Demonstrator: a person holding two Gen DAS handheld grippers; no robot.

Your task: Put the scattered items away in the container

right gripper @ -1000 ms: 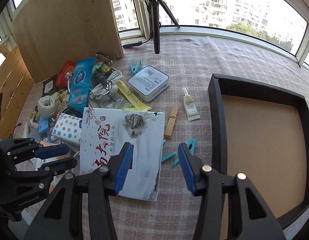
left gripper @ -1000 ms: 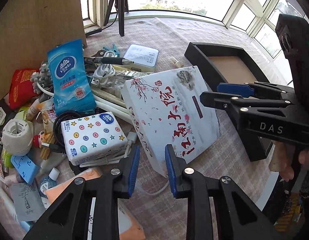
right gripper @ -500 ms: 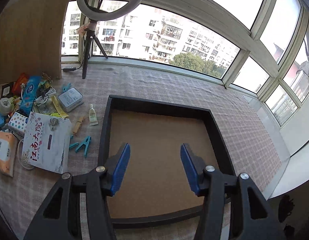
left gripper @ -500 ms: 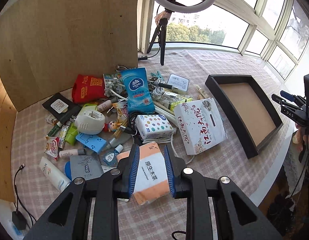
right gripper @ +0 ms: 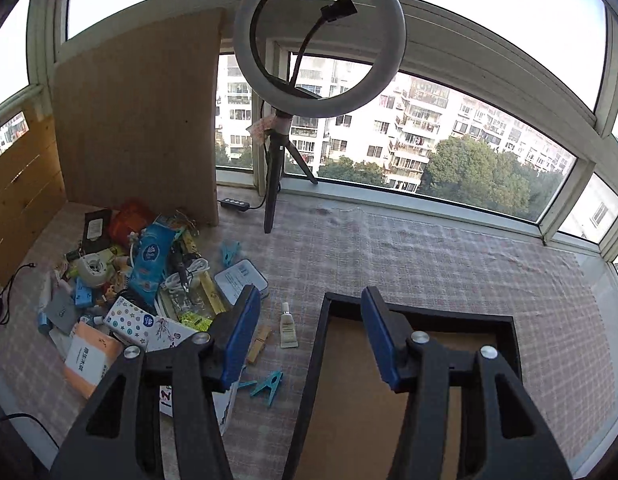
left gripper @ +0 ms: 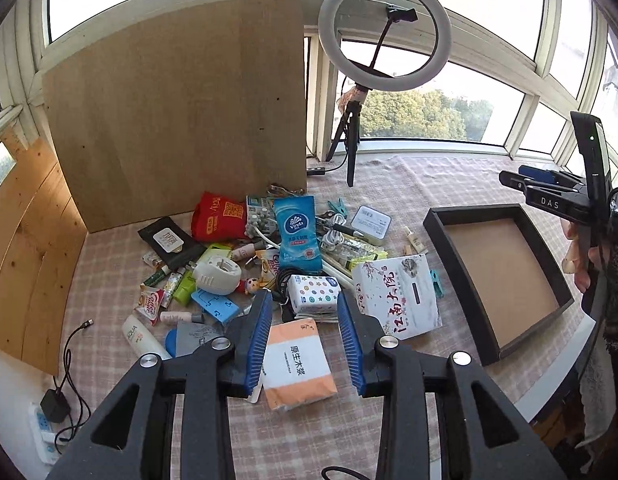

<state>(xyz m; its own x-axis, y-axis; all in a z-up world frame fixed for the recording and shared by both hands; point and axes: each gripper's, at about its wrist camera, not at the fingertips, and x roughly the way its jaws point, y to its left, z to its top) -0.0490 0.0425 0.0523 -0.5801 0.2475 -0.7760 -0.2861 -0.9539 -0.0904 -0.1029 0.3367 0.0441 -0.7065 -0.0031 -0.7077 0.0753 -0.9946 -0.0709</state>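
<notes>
left gripper wide, empty | right gripper wide, empty

Ring light on tripod beside wooden board.

Left gripper spread above orange tissue pack.

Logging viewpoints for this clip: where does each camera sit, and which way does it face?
Left wrist: on the left tool, raised over the table, facing the clutter pile and ring light; its own open fingers show, plus the right tool and hand.
Right wrist: on the right tool, facing the window across the black tray; only its own open fingers show.
Shared: tray, orange tissue pack, ring light.
</notes>
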